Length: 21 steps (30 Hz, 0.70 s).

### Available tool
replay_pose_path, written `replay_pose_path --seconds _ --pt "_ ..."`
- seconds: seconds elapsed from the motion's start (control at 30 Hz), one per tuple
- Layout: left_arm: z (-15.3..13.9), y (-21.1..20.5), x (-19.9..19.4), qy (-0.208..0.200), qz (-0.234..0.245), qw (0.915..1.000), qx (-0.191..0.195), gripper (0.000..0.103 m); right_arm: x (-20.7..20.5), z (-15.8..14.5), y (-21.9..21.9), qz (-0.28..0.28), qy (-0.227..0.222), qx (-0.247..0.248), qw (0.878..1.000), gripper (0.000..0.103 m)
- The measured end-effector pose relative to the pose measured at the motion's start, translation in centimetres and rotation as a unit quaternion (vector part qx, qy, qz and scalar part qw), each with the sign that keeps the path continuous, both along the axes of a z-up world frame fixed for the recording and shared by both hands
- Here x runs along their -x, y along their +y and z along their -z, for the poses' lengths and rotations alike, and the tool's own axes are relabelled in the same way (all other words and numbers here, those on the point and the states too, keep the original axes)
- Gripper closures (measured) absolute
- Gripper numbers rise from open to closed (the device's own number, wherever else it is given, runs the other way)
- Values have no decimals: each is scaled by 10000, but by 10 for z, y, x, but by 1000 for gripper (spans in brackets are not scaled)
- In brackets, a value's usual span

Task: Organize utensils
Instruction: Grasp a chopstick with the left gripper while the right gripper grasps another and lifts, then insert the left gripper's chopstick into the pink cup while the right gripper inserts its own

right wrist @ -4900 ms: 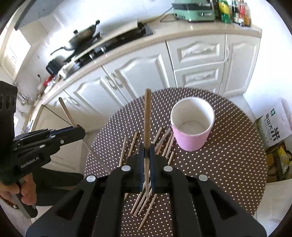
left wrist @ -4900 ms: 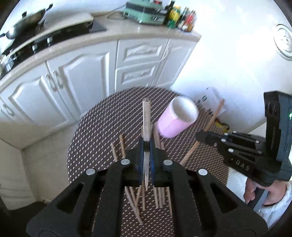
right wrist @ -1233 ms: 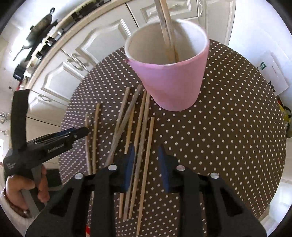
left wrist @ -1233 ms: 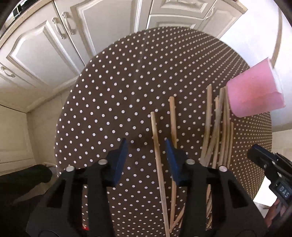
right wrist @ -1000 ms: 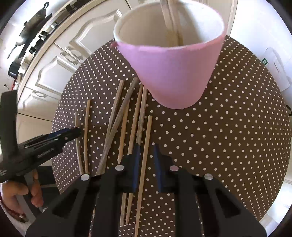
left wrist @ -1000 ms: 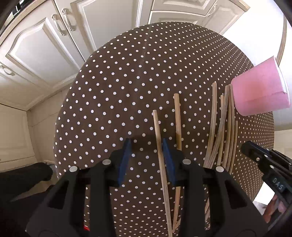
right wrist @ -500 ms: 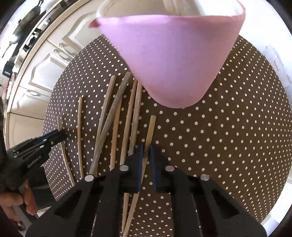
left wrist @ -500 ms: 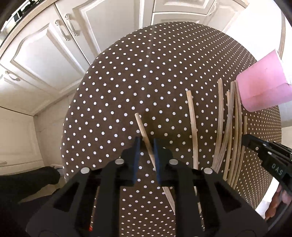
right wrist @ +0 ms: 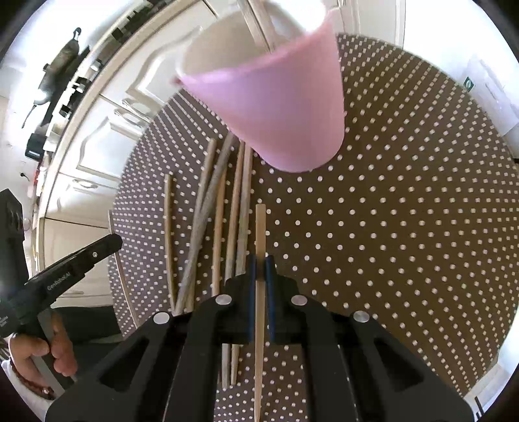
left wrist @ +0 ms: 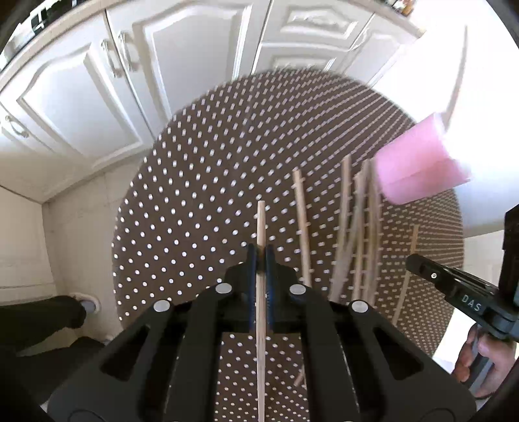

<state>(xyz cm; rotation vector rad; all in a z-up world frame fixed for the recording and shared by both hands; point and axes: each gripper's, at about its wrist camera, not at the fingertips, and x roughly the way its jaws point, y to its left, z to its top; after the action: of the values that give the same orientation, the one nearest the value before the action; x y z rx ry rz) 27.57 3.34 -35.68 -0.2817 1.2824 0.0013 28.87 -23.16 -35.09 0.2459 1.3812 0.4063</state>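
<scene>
My left gripper [left wrist: 260,250] is shut on a wooden chopstick [left wrist: 261,224] and holds it above the round brown dotted table [left wrist: 201,181]. My right gripper [right wrist: 260,259] is shut on another wooden chopstick [right wrist: 260,227], lifted over the table [right wrist: 405,211]. A pink cup [right wrist: 279,107] with two chopsticks [right wrist: 259,22] standing in it is just ahead of the right gripper; it shows at the right in the left wrist view [left wrist: 418,165]. Several loose chopsticks [right wrist: 223,211] lie left of the cup, also seen in the left wrist view [left wrist: 356,220].
White kitchen cabinets [left wrist: 146,74] stand beyond the table. A stove with a pan [right wrist: 61,65] is on the counter. The right gripper [left wrist: 460,292] appears at the right of the left wrist view, the left gripper [right wrist: 65,276] at the left of the right wrist view.
Both grippers went from holding chopsticks, to open over the table, to shut on new chopsticks. Both have now lifted their chopsticks off the table. Two chopsticks now stand in the cup.
</scene>
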Motion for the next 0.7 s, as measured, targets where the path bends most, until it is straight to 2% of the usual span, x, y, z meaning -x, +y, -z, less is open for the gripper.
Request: replay_pose_path --seconds 0.13,0.33,0.7 --pt "-35 -5 10 -328 96 9994 68 98 12 -31 -4 8 -364 -93 9993 98" --pt "-89 -6 25 -859 218 9961 -30 98 30 -75 -4 45 -851 -297 9959 98" --pt "-164 -16 33 -1630 351 9860 37 98 42 -141 0 137 -1774 -401 9832 98"
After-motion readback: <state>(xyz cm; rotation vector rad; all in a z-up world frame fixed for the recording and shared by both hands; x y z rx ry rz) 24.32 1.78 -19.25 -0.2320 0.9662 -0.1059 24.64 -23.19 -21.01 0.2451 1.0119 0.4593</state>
